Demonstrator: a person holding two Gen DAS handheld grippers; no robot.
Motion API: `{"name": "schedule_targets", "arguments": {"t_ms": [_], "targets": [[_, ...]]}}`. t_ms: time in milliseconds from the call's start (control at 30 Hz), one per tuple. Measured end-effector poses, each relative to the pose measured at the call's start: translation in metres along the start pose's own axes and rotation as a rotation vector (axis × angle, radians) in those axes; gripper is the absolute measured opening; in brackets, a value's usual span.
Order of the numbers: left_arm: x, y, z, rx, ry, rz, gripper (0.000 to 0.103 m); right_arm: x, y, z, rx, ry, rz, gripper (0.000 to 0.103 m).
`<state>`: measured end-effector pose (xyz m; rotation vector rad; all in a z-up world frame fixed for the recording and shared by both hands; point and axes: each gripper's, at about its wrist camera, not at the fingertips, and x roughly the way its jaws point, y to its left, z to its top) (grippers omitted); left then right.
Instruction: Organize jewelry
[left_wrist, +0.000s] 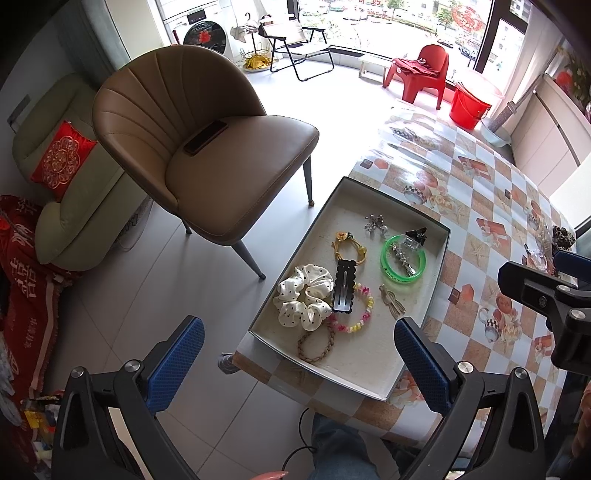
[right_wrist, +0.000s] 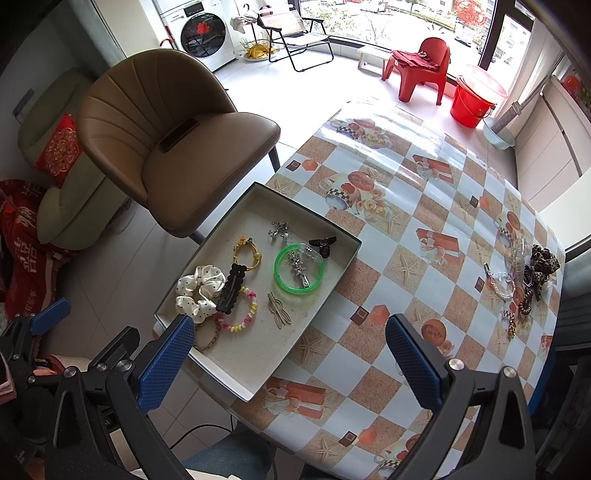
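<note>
A shallow grey box (left_wrist: 441, 258) (right_wrist: 258, 369) sits on the near left of the table. It holds a white dotted scrunchie (left_wrist: 301, 299) (right_wrist: 199, 290), a black hair clip (left_wrist: 344, 291) (right_wrist: 229, 290), a green bangle (left_wrist: 402, 264) (right_wrist: 298, 273), a bead bracelet (right_wrist: 240, 308) and other pieces. More loose jewelry (right_wrist: 524, 280) lies at the table's right edge. My left gripper (left_wrist: 299, 365) is open and empty above the box's near end. My right gripper (right_wrist: 291, 363) is open and empty above the box's near right corner.
The table has a checked orange and blue cloth (right_wrist: 424, 221). A brown chair (left_wrist: 207, 155) with a phone (left_wrist: 206, 137) on its seat stands to the left. A red stool (right_wrist: 421, 70) and red bucket (right_wrist: 472, 103) stand by the window.
</note>
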<state>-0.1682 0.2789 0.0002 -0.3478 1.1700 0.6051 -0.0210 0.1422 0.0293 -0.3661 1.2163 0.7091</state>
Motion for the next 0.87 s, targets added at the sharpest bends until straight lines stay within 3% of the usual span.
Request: {"name": "schedule_targets", "arguments": {"t_ms": [867], "targets": [[0.0048, 0.0014, 0.0015, 0.02, 0.013, 0.001, 0.103, -0.0006, 0.0009, -0.0018, 0.004, 0.005, 0.003, 0.103]]}}
